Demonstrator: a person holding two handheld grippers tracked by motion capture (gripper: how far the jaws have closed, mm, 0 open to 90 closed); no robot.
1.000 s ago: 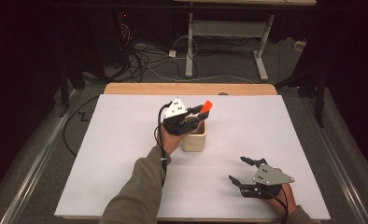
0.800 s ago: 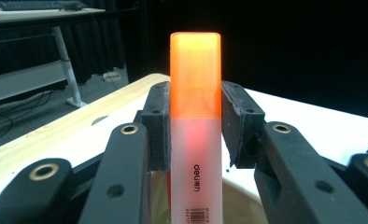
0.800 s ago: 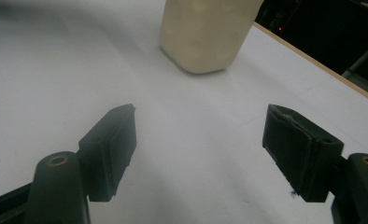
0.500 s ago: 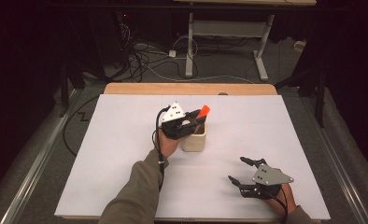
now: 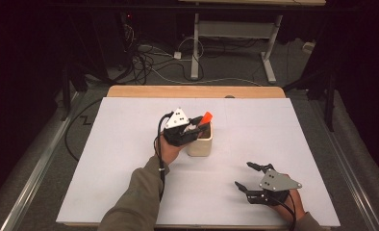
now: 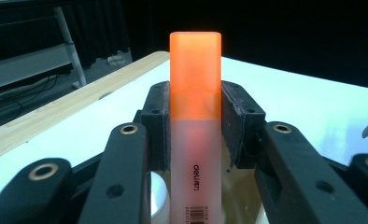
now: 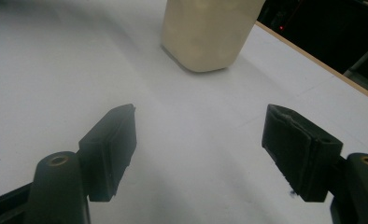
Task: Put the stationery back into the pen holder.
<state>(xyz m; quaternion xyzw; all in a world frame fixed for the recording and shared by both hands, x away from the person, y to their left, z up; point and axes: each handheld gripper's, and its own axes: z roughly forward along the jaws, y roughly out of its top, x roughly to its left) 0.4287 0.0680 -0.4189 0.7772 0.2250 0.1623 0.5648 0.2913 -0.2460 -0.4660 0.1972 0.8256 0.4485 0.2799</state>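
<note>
The left hand-held gripper (image 5: pixel 195 127), clamped on an orange highlighter (image 6: pixel 194 126), holds it over the cream cup (image 5: pixel 200 145), the right hand-held gripper (image 5: pixel 249 175) gaping empty; next, lower and release.

Highlighter (image 5: pixel 206 118) over cup (image 5: pixel 200 146) mid-table (image 5: pixel 130 144)
</note>
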